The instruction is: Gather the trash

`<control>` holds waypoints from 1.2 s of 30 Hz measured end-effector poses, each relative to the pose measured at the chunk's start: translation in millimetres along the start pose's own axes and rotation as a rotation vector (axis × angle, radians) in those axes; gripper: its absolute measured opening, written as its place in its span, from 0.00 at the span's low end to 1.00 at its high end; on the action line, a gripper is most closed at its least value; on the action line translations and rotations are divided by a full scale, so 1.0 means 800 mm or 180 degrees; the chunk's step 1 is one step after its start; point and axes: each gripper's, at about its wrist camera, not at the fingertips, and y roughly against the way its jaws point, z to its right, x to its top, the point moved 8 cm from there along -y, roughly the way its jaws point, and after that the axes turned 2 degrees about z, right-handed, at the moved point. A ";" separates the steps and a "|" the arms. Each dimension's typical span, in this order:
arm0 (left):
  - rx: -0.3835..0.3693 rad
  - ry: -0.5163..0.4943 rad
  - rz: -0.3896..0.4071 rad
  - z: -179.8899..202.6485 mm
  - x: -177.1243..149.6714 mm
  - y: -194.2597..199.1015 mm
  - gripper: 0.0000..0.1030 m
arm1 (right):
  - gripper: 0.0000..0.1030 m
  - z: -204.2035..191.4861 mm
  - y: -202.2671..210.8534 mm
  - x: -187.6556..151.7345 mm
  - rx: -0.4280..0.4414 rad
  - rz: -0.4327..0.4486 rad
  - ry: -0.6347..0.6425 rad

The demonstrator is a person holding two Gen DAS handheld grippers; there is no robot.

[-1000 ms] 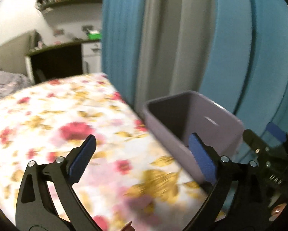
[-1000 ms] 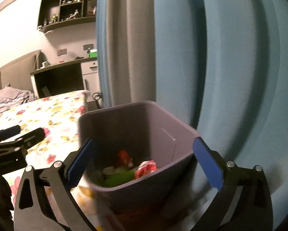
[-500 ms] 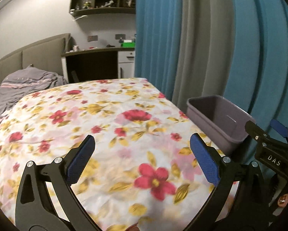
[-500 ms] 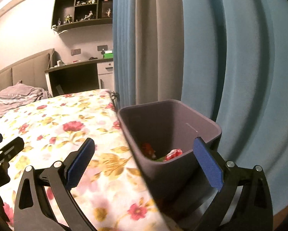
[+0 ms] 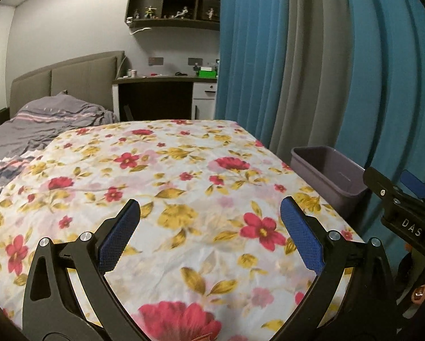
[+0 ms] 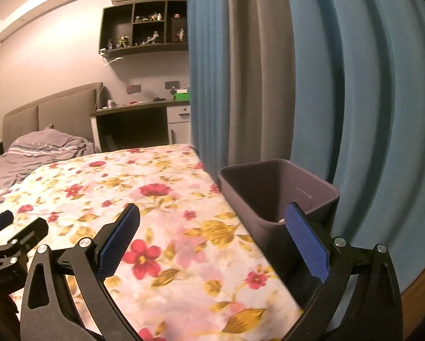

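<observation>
Both grippers are hanging over the foot of the bed, side by side. The left gripper (image 5: 209,233) is spread wide with nothing between its blue pads (image 5: 118,236), pointing across the floral bedspread (image 5: 184,176). The right gripper (image 6: 212,236) is likewise splayed and gripping nothing, its right finger overlapping the near corner of the bin in its own view.

The purple trash bin (image 6: 278,193) is standing upright just beside the bed's right edge, between the mattress and the blue curtain (image 6: 369,99). From the left wrist view the bin (image 5: 329,170) is showing only its rim and far inner wall. In the right wrist view a small pale scrap is peeking above the pad, possibly trash inside; too little is showing to be sure.

A grey striped blanket (image 5: 33,130) is lying crumpled at the head of the bed.
</observation>
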 end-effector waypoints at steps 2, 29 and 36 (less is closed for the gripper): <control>0.0021 0.0024 0.0008 -0.008 -0.002 0.008 0.94 | 0.95 -0.011 0.006 -0.002 0.0034 0.0007 0.0021; 0.0168 0.0162 0.0077 -0.041 0.004 0.030 0.94 | 0.95 -0.045 0.017 -0.007 0.0139 0.0028 0.0097; 0.0165 0.0161 0.0067 -0.039 0.004 0.029 0.94 | 0.95 -0.045 0.017 -0.007 0.0141 0.0032 0.0084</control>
